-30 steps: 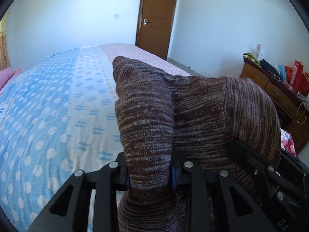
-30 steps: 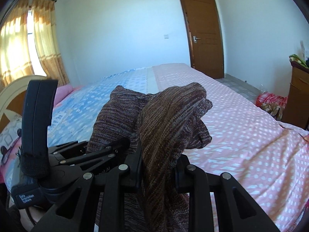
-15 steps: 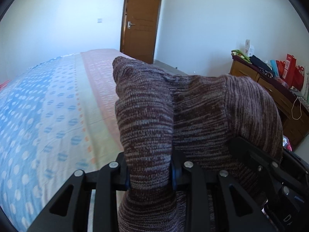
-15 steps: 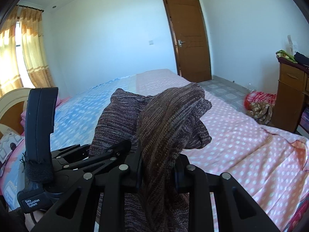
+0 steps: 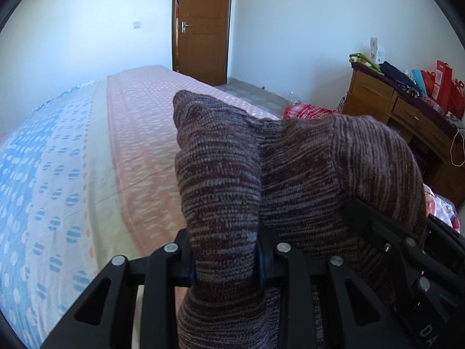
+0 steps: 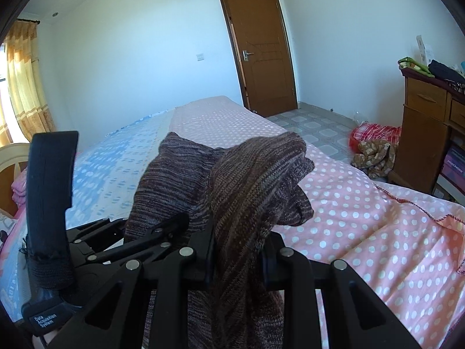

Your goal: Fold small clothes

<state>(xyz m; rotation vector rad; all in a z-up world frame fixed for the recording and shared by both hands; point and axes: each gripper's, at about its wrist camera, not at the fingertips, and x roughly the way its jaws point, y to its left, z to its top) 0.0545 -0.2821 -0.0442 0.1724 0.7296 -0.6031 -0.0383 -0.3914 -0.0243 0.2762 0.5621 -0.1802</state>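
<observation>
A brown marled knit garment (image 5: 290,180) is held up above the bed by both grippers. My left gripper (image 5: 225,257) is shut on one bunched edge of it, and the cloth drapes right over my right gripper's body. In the right wrist view my right gripper (image 6: 237,254) is shut on another fold of the knit garment (image 6: 247,189), which stands up in a hump and hangs below the jaws. The left gripper's body (image 6: 96,250) sits close at left, side by side with mine. The fingertips are hidden in cloth.
A bed with a blue and pink polka-dot sheet (image 6: 363,232) lies below and ahead. A wooden door (image 6: 261,52) is at the far wall. A wooden dresser (image 5: 407,116) with bags stands at right. Clothes (image 6: 375,145) lie on the tiled floor.
Both grippers have swung to the right with the garment still held; the view has shifted from the blue part of the sheet toward the pink part, door and dresser.
</observation>
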